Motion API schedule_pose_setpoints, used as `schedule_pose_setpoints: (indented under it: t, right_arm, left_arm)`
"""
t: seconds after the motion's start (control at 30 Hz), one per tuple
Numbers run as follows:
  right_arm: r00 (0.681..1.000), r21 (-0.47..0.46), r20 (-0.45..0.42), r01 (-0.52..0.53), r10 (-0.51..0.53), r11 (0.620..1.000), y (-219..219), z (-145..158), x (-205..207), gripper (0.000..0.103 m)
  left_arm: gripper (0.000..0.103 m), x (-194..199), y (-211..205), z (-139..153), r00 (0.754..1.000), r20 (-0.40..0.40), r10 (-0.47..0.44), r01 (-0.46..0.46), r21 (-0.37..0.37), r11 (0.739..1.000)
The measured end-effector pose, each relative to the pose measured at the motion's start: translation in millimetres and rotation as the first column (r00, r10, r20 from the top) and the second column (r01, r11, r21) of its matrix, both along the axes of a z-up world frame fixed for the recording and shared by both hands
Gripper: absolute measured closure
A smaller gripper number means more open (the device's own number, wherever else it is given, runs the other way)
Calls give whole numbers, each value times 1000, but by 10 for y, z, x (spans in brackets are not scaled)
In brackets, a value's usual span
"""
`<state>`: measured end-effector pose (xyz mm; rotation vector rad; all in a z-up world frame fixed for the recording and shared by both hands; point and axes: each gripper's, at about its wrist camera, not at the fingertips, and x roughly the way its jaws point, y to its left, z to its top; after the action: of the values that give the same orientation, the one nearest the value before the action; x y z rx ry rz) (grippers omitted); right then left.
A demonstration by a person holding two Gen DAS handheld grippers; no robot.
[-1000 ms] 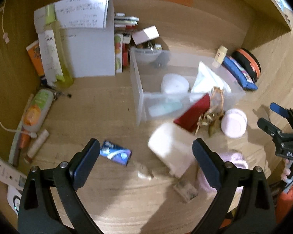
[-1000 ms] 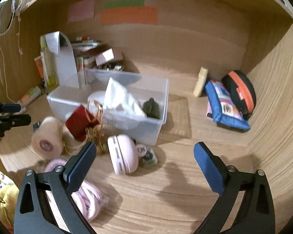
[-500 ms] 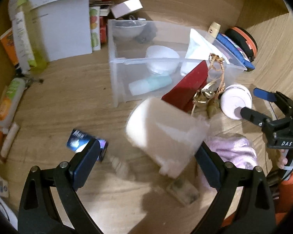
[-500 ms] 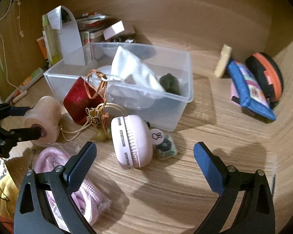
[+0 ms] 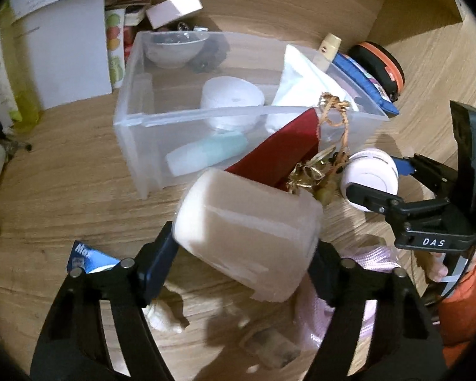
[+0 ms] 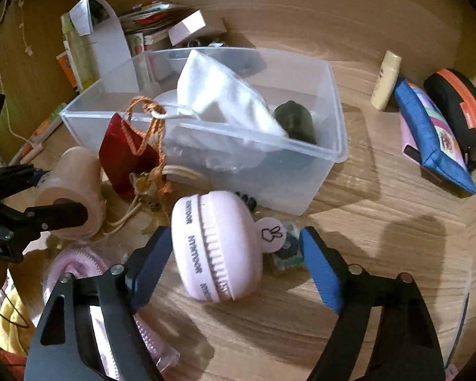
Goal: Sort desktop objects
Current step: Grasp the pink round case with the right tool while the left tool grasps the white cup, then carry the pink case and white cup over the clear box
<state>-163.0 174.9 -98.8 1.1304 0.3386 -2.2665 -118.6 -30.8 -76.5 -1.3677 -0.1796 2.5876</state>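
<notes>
On the surface, before the clear bin (image 6: 327, 158):
Left tongs (image 5: 244, 254): closing around the beige tape roll (image 5: 247, 231), pads at both of its sides.
Right tongs (image 6: 234, 250): closing, pink round case (image 6: 215, 247) between them, right pad not touching.

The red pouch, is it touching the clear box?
Touching. In the right wrist view the red pouch leans against the front wall of the clear box, with no gap visible between them.

Black scissor-arm grippers, blue-padded fingers (image 6: 320, 273), silver rivets, white "DAS" lettering
</notes>
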Motion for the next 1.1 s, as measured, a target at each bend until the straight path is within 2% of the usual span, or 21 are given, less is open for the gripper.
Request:
schedule_pose_setpoints:
  t: [0.13,0.4,0.7,0.93,1.1]
  right_arm:
    - [1000,-21,11,2,-2,1000,27,37,-29,47]
    - [1000,-25,-21,15,-15,1000,117,64,-13,48]
    - [997,-69,-70,30,-35,997,239,284,141,48]
    - [992,-91,-122,33,-44,995,304,468,256,48]
    - [987,-104,-154,38,-54,994,339,596,282,48]
  left_arm:
    - [30,-9,20,2,1000,-19,7,-7,-17,1000]
    - [34,19,-72,14,997,-37,62,-61,14,998]
    - [37,199,-161,162,985,-103,136,-128,85,988]
    - [38,339,-286,263,970,-138,199,-186,101,977]
    - [38,421,-356,436,952,-192,237,-224,87,971]
